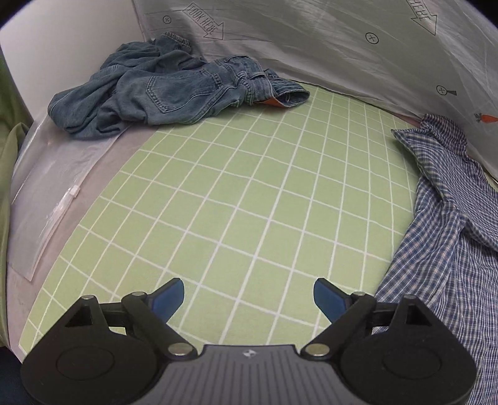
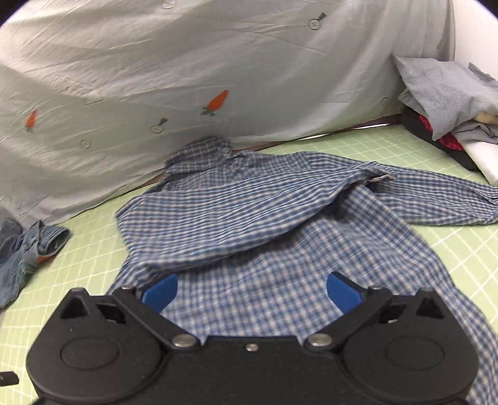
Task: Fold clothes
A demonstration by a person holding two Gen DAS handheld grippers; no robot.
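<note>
Blue-checked cotton, the shirt lies rumpled on the green grid mat, collar toward the grey backdrop sheet, one sleeve stretched to the right. We hold our right gripper low over its lower half, blue fingers spread wide, gripping nothing. Our left gripper hovers over bare mat just left of the shirt, equally wide and empty. Crumpled jeans sit at the far left, partly on a plastic bag. Other clothes pile at the far right.

Green gridded mat, pale carrot-print sheet draped behind, white wall
</note>
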